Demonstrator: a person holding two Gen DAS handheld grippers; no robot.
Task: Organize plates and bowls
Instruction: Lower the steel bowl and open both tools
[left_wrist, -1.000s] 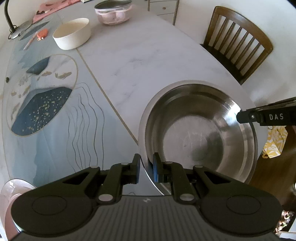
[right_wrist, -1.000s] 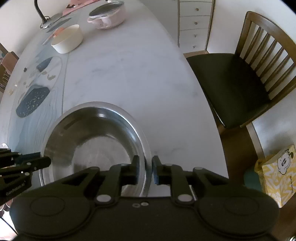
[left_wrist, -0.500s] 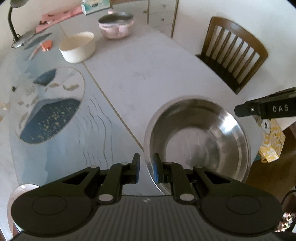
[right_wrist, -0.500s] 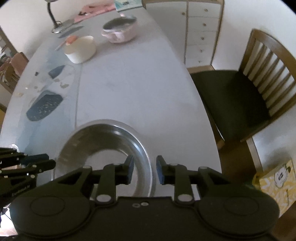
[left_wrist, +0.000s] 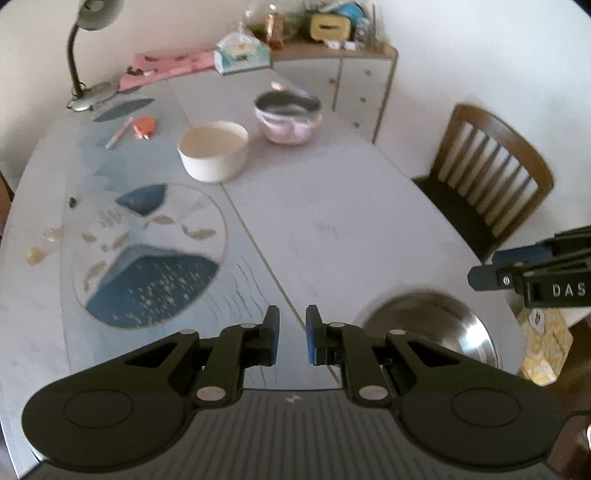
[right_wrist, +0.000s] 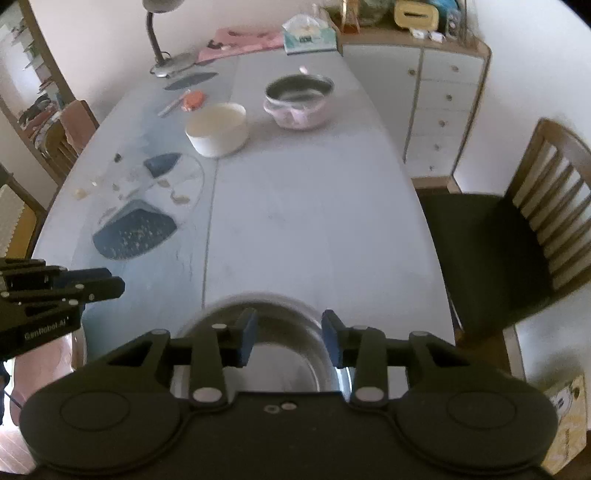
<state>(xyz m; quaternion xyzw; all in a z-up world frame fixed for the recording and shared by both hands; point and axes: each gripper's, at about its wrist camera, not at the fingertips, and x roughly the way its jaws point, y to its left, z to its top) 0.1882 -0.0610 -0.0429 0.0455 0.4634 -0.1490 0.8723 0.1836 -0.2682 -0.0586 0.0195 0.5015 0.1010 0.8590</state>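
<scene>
Left gripper: held above the table, fingers slightly apart, gripping nothing
Right gripper: poised over the steel bowl, fingers wide apart, empty
Steel bowl: at the table's near edge, nothing inside
Cream bowl: far side, apparently empty
Pink bowl: just beyond it, contents unclear
</scene>
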